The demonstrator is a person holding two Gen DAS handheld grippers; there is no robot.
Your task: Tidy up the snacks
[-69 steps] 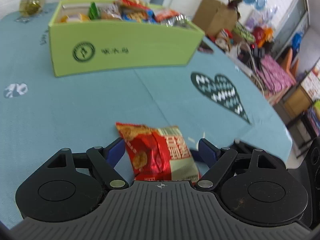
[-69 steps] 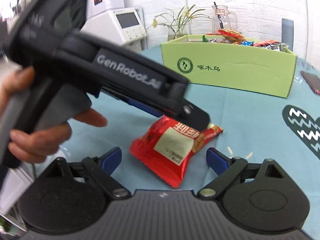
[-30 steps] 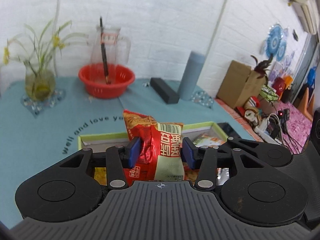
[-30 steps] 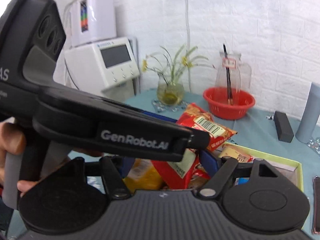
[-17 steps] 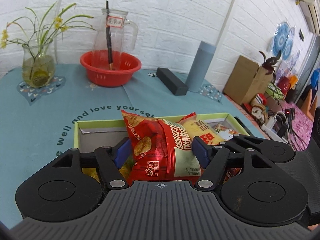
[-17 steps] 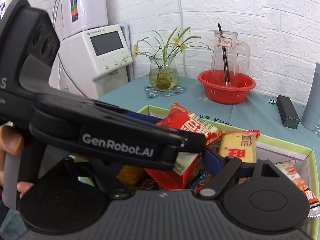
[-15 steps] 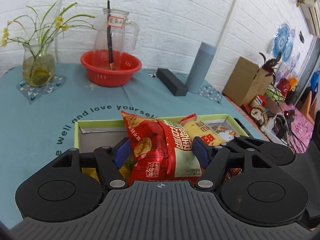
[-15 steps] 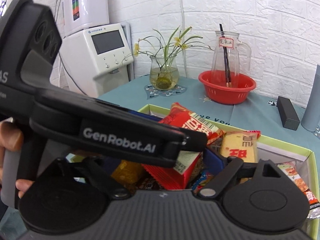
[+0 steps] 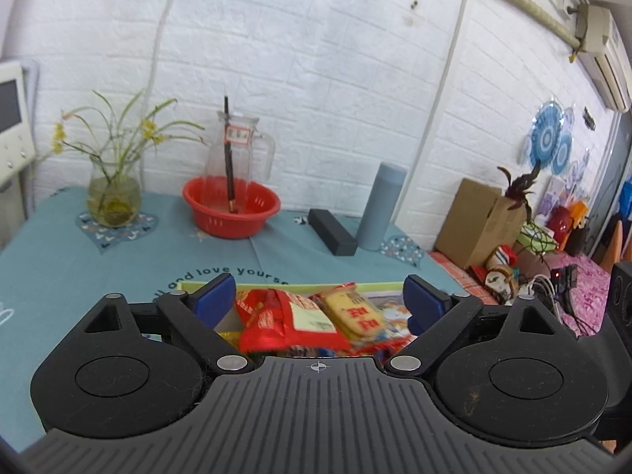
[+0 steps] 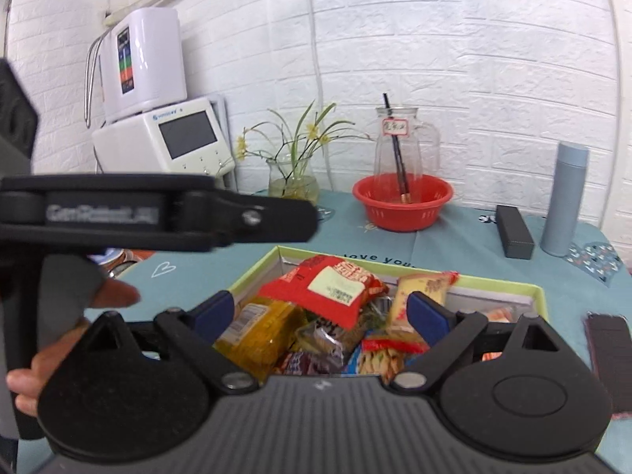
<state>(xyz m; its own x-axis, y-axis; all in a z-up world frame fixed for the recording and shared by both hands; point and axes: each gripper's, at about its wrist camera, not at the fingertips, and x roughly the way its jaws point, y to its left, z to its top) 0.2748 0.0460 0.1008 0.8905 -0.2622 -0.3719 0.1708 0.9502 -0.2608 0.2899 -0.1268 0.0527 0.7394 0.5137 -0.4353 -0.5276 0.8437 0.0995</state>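
Left wrist view: left tongs [image 9: 318,296] gape apart above the red snack packet [image 9: 284,322] lying in the green box [image 10: 539,296]; right tongs [image 10: 322,308] gape too.

A red snack packet [image 10: 330,286] with a pale label lies flat atop the heaped snacks in the green box [image 10: 541,296], toward its ten o'clock corner.

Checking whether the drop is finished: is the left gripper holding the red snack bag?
No, the left gripper is open, its fingers spread clear of the red snack bag, which lies on the other snacks in the green box.
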